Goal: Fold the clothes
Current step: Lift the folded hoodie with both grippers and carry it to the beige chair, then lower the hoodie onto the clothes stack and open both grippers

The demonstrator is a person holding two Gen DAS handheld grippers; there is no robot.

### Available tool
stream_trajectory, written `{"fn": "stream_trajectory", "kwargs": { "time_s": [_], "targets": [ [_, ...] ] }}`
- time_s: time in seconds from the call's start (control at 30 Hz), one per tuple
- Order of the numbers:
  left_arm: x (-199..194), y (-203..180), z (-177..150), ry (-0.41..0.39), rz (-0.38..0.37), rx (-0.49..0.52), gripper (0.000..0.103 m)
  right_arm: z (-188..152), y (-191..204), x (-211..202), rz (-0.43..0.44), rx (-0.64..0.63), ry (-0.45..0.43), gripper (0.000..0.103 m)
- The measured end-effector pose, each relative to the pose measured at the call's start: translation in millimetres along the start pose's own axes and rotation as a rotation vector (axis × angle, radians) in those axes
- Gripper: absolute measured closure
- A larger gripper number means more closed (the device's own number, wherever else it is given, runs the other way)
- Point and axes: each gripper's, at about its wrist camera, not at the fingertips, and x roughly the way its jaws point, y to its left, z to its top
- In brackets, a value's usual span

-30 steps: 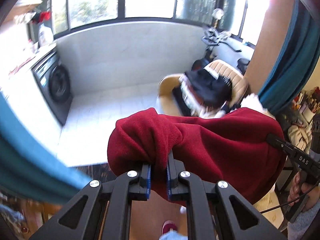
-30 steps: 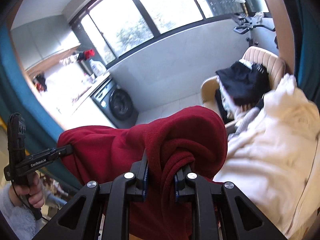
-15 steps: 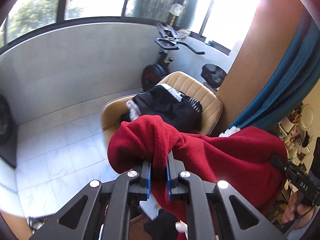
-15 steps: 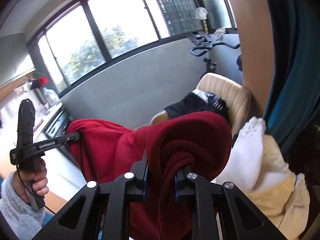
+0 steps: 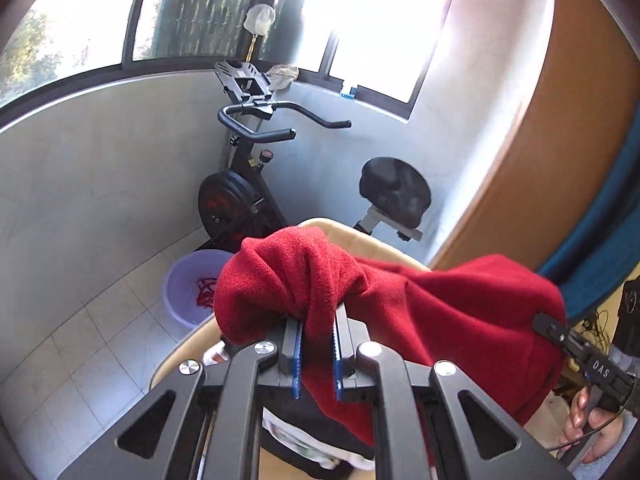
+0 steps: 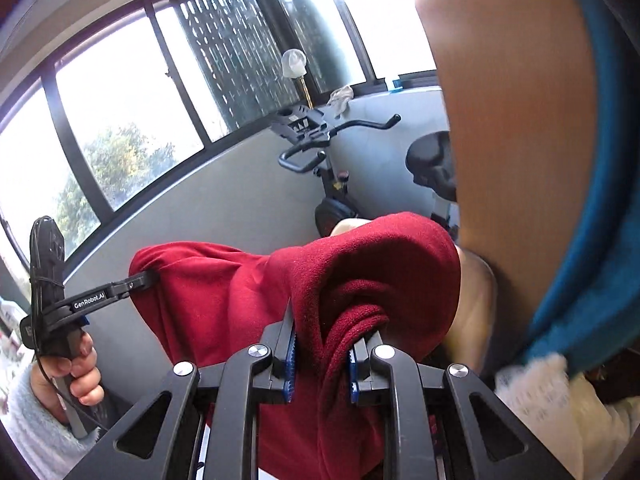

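Between the fingers of both grippers: one red fleece garment (image 5: 400,300), slung across. Left gripper (image 5: 316,344) clamped on a bunched fold; right gripper (image 6: 322,356) likewise. Beyond the fingertips: exercise bike (image 5: 248,184), lilac basin (image 5: 188,288), beige chair (image 5: 372,244).

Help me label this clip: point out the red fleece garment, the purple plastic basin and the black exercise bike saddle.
red fleece garment (image 5: 460,312): left wrist view, on the stretched middle.
purple plastic basin (image 5: 182,280): left wrist view, on the inner wall.
black exercise bike saddle (image 5: 394,190): left wrist view, on the seat top.
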Motion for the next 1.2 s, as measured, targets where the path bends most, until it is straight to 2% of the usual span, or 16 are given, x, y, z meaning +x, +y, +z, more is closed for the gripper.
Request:
{"fn": "stream_trajectory", "kwargs": {
  "time_s": [0.03,0.13,0.27,0.3,0.37,0.47,0.57,0.63,0.67,0.73,0.77,0.8,0.9,0.97,1.0,1.2],
  "targets": [
    [28,12,-4,0.042,0.008,0.017,0.092,-1,0,17,-0.017,-0.002,0.0,0.085],
    [100,38,-37,0.181,0.026,0.016,0.092,-28,-25,84,-0.074,0.08,0.099,0.085],
    [221,61,-117,0.411,0.136,0.061,0.092,-89,-63,180,-0.169,0.155,0.329,0.085],
    [239,62,-130,0.461,0.155,0.069,0.092,-102,-70,196,-0.195,0.17,0.375,0.085],
    [255,61,-151,0.489,0.199,0.097,0.091,-125,-83,224,-0.248,0.199,0.455,0.085],
    [251,54,-149,0.47,0.193,0.131,0.091,-129,-90,229,-0.265,0.23,0.461,0.084],
    [253,55,-142,0.502,0.17,0.128,0.085,-126,-90,226,-0.259,0.199,0.463,0.083],
    [255,53,-143,0.536,0.161,0.139,0.083,-129,-92,225,-0.246,0.191,0.468,0.077],
    [254,52,-143,0.545,0.155,0.15,0.08,-129,-92,223,-0.237,0.188,0.473,0.071],
    [241,49,-139,0.527,0.123,0.16,0.071,-127,-89,214,-0.242,0.177,0.485,0.048],
    [234,49,-137,0.508,0.115,0.163,0.066,-125,-86,202,-0.243,0.171,0.47,0.028],
    [224,49,-133,0.485,0.108,0.162,0.065,-120,-84,193,-0.253,0.158,0.446,0.024],
    [197,44,-119,0.419,0.084,0.163,0.053,-108,-73,160,-0.294,0.094,0.374,0.024],
    [187,33,-113,0.386,0.076,0.196,0.035,-107,-70,153,-0.334,0.071,0.366,0.023],
    [183,27,-110,0.37,0.072,0.213,0.031,-107,-69,150,-0.355,0.061,0.364,0.023],
    [198,-17,-123,0.365,0.097,0.371,0.024,-155,-67,187,-0.326,0.12,0.507,0.023]
  ]
}}
